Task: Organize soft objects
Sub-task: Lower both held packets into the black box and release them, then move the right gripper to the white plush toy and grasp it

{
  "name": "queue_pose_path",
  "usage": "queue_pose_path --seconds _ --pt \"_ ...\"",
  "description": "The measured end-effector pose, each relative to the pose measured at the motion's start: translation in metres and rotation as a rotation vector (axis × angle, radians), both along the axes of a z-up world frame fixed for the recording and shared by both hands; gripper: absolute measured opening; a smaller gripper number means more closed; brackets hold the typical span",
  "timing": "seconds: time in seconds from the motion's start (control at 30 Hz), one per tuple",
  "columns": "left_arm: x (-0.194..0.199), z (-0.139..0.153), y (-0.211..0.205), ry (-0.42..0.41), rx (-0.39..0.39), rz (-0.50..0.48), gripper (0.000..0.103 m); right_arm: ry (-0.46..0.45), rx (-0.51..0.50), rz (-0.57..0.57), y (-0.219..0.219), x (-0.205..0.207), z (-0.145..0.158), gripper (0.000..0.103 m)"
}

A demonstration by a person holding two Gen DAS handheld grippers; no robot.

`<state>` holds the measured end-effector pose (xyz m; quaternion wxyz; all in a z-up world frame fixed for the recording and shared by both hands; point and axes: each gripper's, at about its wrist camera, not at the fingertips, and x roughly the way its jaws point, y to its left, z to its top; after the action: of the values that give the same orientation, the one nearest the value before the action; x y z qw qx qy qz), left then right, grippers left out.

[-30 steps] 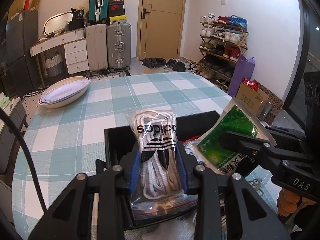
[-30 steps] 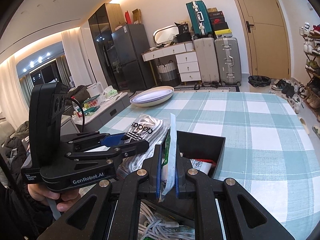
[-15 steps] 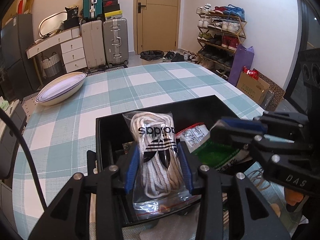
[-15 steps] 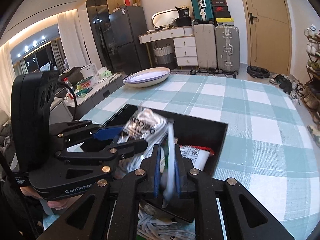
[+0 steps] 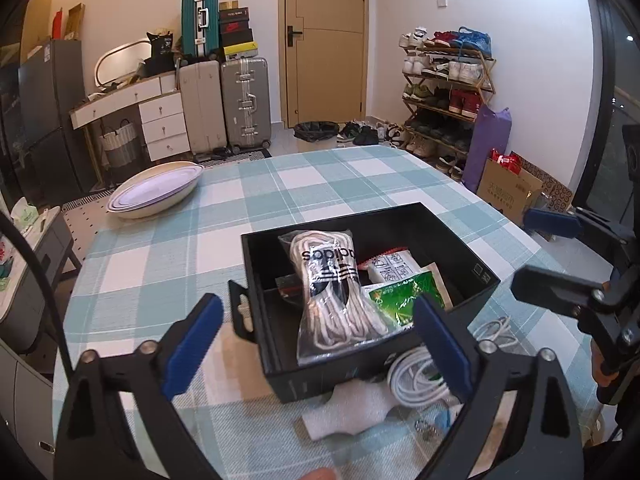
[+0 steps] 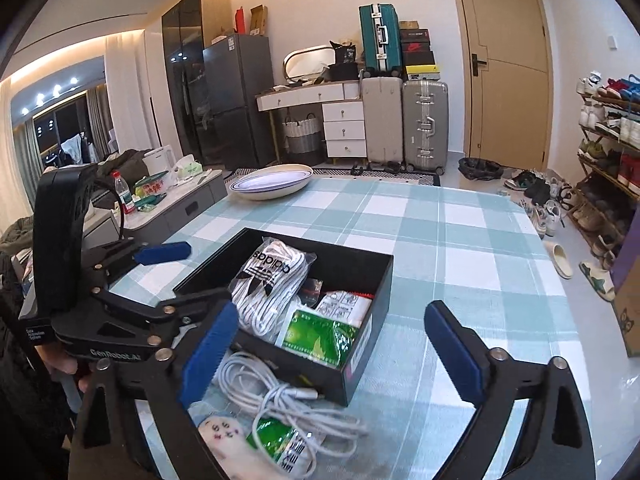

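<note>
A black box (image 5: 360, 216) (image 6: 320, 240) stands on the checked tablecloth. Inside it lie a clear bag of white shoelaces (image 5: 332, 280) (image 6: 268, 280), a green packet (image 5: 400, 300) (image 6: 316, 336) and a white sachet with a red edge (image 5: 390, 266) (image 6: 346, 304). My left gripper (image 5: 316, 300) (image 6: 188, 274) hovers over the box's near left side. Its jaws are opening wide and its pads touch nothing. My right gripper (image 6: 331, 308) (image 5: 536, 252) is at the near right corner, its jaws also opening with nothing gripped.
A coiled white cable (image 5: 416, 376) (image 6: 280, 396), a white foam piece (image 5: 352, 408), a soft white item with pink marks (image 6: 228, 436) and another green packet (image 6: 280, 444) lie on the cloth in front of the box. An oval dish (image 5: 156, 194) sits far left.
Both grippers have gone from shut to wide open. The lace bag left the left jaws and the green packet left the right jaws; both now lie in the box. Both grippers drew back slightly.
</note>
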<state>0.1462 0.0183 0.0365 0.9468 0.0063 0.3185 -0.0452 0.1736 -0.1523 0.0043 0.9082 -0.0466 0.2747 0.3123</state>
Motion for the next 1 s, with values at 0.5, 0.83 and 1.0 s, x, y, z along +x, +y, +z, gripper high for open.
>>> queue_pose_path --seconds 0.5,0.83,1.0 --pt "-0.052 -0.002 0.010 -0.020 -0.001 0.072 0.103 0.072 -0.049 -0.035 -0.003 -0.051 -0.022 0.102" --pt "-0.057 -0.010 0.010 0.001 0.010 0.074 0.103 0.168 -0.093 -0.010 -0.001 -0.052 -0.045 0.102" --pt "-0.055 -0.015 0.008 0.018 0.014 0.072 0.103 0.208 -0.116 0.012 0.006 -0.049 -0.056 0.102"
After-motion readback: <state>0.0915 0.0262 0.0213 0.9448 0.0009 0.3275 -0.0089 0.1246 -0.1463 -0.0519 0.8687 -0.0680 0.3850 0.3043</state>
